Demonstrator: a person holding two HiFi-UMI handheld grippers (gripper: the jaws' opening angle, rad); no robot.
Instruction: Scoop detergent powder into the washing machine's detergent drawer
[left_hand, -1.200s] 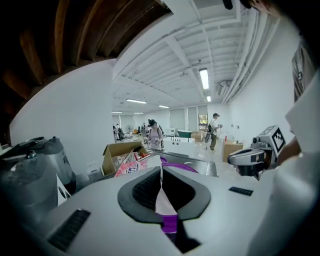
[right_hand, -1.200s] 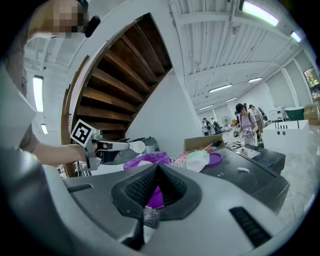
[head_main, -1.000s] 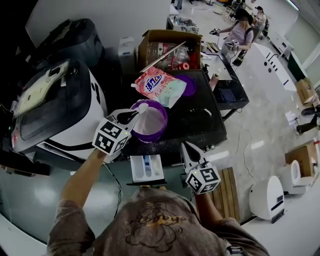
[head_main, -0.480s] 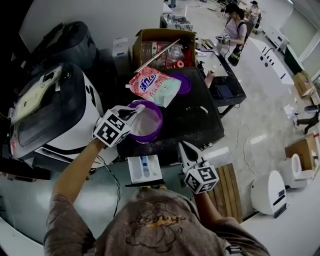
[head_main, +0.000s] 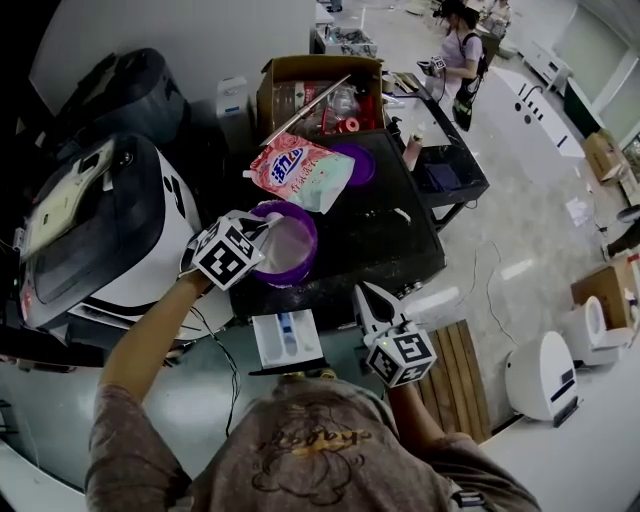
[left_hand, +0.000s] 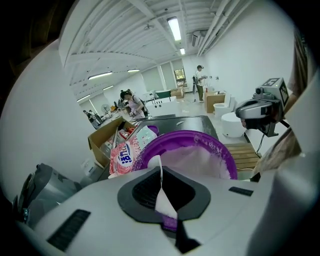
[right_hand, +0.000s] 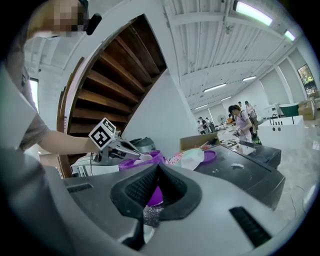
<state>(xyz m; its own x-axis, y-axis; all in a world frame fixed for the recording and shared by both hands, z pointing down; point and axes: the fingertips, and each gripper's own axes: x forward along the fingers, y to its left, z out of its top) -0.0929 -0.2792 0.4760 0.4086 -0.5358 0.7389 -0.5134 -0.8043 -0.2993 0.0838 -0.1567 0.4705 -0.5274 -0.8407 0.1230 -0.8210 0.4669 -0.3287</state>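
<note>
- Left gripper (head_main: 262, 230), left of the middle in the head view: jaws pinched on a thin white scoop (left_hand: 163, 200).
- Scoop held just over the left rim of a purple bowl (left_hand: 191, 134).
- White powder (left_hand: 195, 160) inside the bowl, with bits stuck to its inner wall.
- Bowl near the front left edge of a black table (head_main: 385, 235).
- Right gripper (head_main: 362, 293), lower middle of the head view: jaws pressed together, nothing between them, tips pointing at the table's front edge.
- Drawer (head_main: 288, 338) pulled out in the lower middle, just in front of the table, between the two grippers and lower than the bowl. White, with a blue part in its middle slot.
- Washer (head_main: 100, 215) at the left of the head view, white with a dark top, just beside the table.
- Bag (head_main: 300, 172) flat on the table behind the bowl, pink and white, touching or very near the bowl's far rim. Big blue Chinese signs on its front, not clear enough to read.
- Purple lid (head_main: 360, 163) at the bag's right end, partly under it.
- Brown box (head_main: 320, 65) at the back of the table, upper middle of the frame, full of mixed things, with a long stick across its top.
- Black and white square marks (head_main: 400, 357) on both grippers. No words on them.
- No other writing clear enough to read in any view.
</note>
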